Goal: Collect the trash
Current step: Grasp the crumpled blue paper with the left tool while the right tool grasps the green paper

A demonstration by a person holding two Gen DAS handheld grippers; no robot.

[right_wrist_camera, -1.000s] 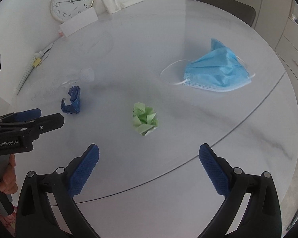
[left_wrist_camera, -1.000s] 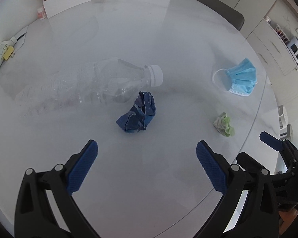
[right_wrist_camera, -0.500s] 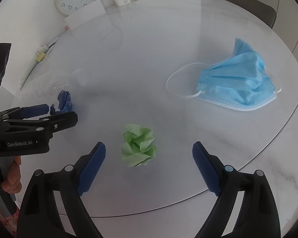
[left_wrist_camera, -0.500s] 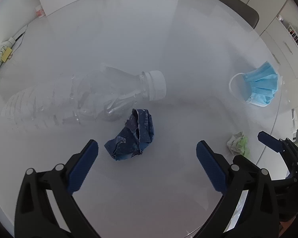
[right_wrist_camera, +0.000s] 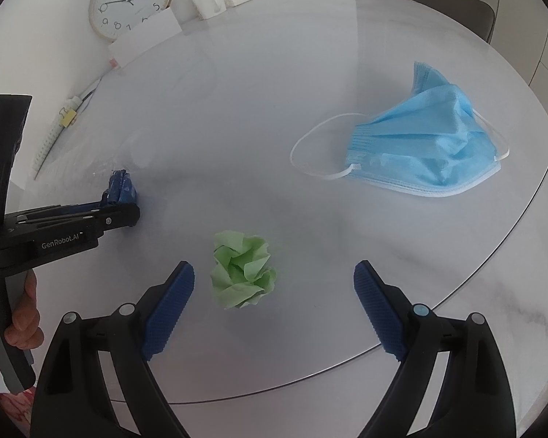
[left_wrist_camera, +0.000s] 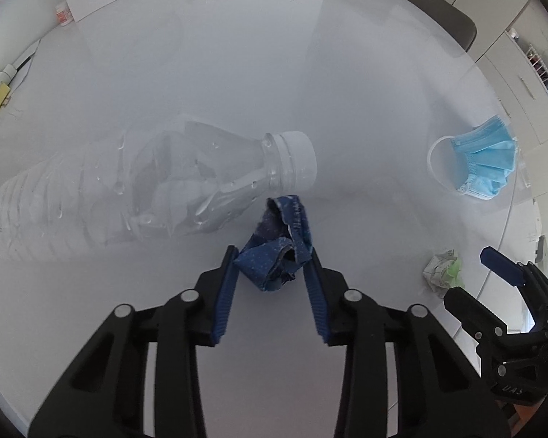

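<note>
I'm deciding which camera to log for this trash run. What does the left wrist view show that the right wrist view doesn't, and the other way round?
Only the left wrist view shows the clear plastic bottle plainly, lying on its side with its white cap on; the right wrist view shows only a faint trace of it.

Only the right wrist view shows the whole wall clock, the white mug and the person's hand.

Both show the left gripper shut on the blue wrapper, the right gripper open around the green paper ball, the blue face mask and the white table.
</note>
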